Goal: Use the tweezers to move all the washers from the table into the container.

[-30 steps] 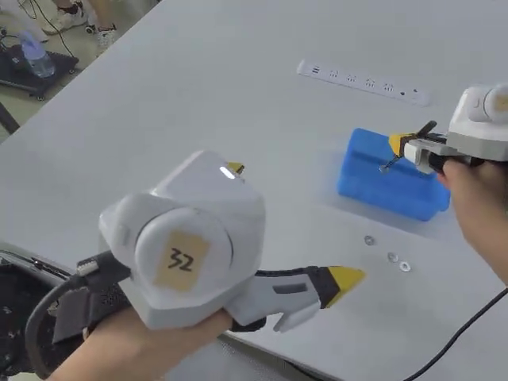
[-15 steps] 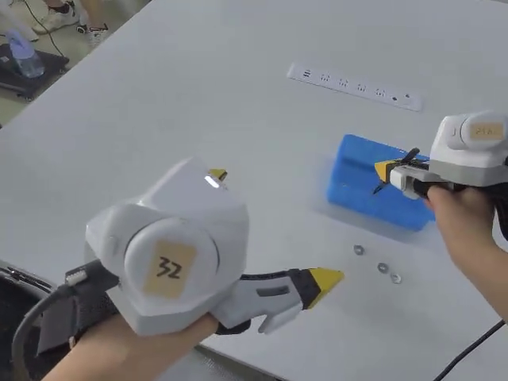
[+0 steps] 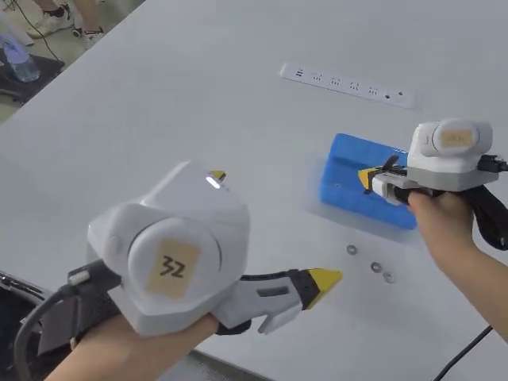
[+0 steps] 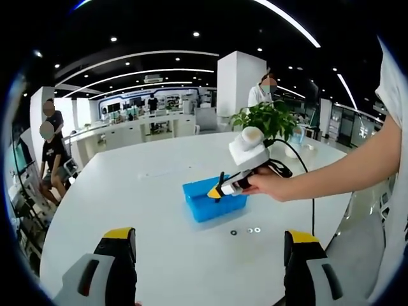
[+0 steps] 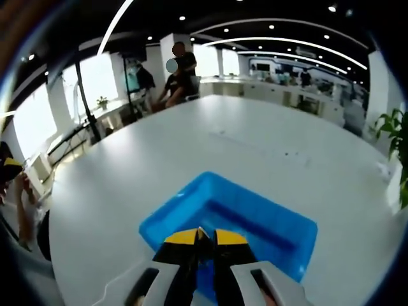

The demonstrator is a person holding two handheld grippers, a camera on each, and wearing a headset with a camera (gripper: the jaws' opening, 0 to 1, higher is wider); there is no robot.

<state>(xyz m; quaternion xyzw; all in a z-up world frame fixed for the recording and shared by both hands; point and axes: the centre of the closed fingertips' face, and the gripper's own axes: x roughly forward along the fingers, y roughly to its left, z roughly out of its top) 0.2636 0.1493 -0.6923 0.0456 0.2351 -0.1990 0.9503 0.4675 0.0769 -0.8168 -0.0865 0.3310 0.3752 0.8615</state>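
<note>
Closing in since a second ago, the right hand-held gripper [image 3: 368, 179] now hangs over the blue container [image 3: 345, 190], where before its body stood off past the container's right end. From my remote seat I see the white counter [image 3: 198, 95] stretching under everything. Nearest the headset, the left hand-held gripper [image 3: 270, 226] is held above the counter's near edge, its yellow-tipped jaws spread wide with nothing between them. The open-topped container sits on the counter well to that gripper's right. The right hand-held gripper's jaws are pinched narrow on the dark tweezers [image 4: 220, 180]. I cannot tell whether the tweezers carry anything. A white power strip [image 3: 345, 85] lies beyond the container. Three washers [image 3: 375, 267] rest in a short row on the counter, near the container's near side and apart from it.
</note>
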